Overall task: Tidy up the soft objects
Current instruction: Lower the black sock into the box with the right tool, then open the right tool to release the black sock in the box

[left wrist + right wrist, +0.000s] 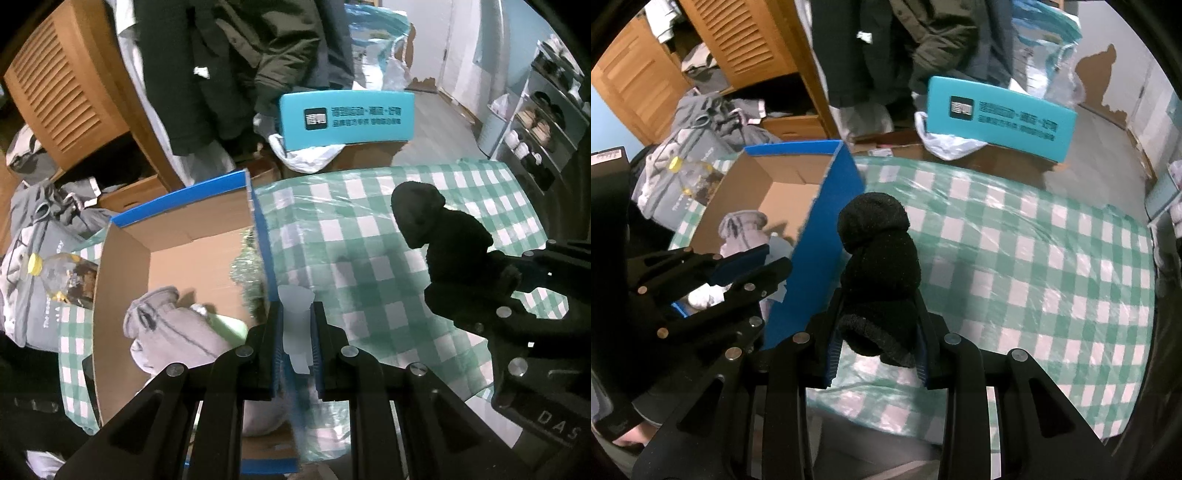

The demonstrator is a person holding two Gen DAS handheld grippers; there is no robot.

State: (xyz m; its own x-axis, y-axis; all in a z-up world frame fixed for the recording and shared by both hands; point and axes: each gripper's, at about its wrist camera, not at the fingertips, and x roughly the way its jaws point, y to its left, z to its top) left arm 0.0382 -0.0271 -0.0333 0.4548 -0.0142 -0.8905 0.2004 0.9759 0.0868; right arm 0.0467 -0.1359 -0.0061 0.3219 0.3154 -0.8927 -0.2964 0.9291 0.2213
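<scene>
Table [1034,258]: covered in green-and-white check cloth under clear plastic film; serves as the sorting surface.

Cardboard box [192,236]: blue outside, brown inside, open-topped, at the table's left end; evidently the collecting bin, since a grey rolled garment [173,332] already lies in it.

Right gripper [879,343]: pinching a black knitted sock bundle [879,251], which stands up between the pads, held clear above the cloth just beside the box's blue wall, likely bound for the box.

Left gripper [297,343]: nearly pressed together on a thin pale, whitish item [295,325], material uncertain, poised at the box's right wall.

Background: teal printed box [347,118], hanging dark coats [229,55], louvred wooden cabinet [66,88].
</scene>
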